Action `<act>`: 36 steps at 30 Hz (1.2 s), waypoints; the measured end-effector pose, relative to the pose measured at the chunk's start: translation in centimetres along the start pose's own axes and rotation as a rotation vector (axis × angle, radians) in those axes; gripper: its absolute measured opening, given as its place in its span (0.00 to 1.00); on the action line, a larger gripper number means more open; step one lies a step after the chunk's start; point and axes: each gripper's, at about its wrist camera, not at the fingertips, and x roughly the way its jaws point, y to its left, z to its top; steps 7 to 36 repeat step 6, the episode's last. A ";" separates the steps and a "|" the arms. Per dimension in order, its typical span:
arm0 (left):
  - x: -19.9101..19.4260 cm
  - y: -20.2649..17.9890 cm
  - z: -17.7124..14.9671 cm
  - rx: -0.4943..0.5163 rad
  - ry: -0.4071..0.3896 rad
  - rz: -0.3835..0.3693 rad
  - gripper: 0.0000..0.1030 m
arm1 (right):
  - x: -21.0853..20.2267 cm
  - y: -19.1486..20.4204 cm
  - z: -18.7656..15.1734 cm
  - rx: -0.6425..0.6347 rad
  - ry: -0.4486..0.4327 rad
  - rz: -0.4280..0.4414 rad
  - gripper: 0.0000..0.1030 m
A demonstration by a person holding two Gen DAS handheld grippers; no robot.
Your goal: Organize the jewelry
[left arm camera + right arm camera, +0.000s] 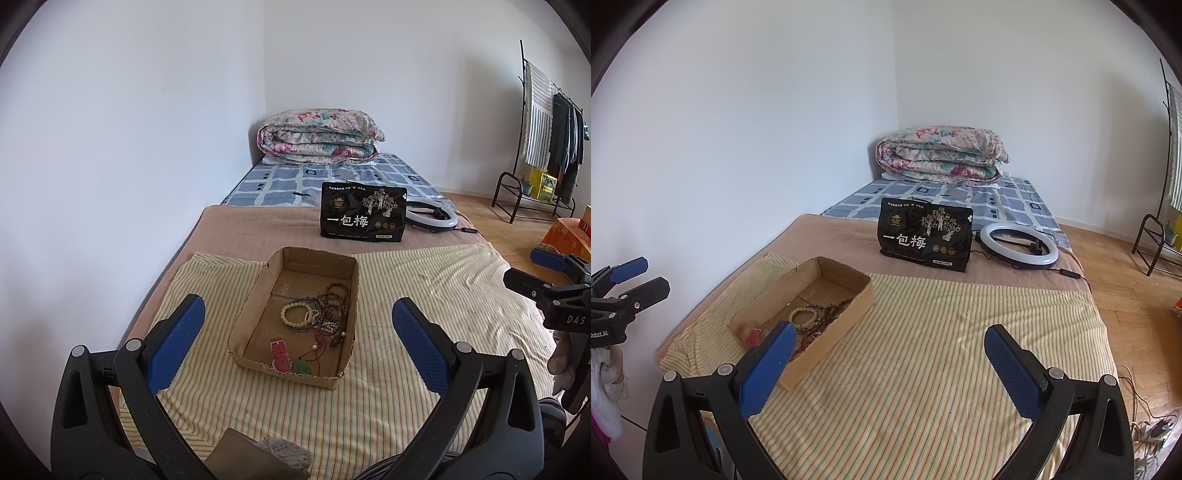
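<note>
An open cardboard box (255,295) sits on a striped cloth (424,291) on the bed. It holds a cream bead bracelet (293,314), brown bead strands (334,299), a pink watch strap (279,353) and a green pendant on a red cord (303,367). My left gripper (297,325) is open and empty, hovering in front of the box. My right gripper (890,349) is open and empty, above the cloth to the right of the box (862,295). The bracelets (803,317) also show in the right wrist view.
A black snack bag (364,212) stands behind the box, with a ring light (1017,245) beside it. A folded floral quilt (319,136) lies at the bed's far end. A clothes rack (550,140) stands on the wooden floor at right. The wall runs along the left.
</note>
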 end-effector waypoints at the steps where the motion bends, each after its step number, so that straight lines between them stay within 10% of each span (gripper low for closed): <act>1: 0.0 0.1 0.0 0.000 -0.001 0.001 1.00 | 0.0 0.0 0.0 0.000 0.001 0.000 1.00; 36: 0.0 0.2 -0.1 0.004 -0.001 0.007 1.00 | -0.1 -0.2 -0.1 0.005 0.001 -0.005 1.00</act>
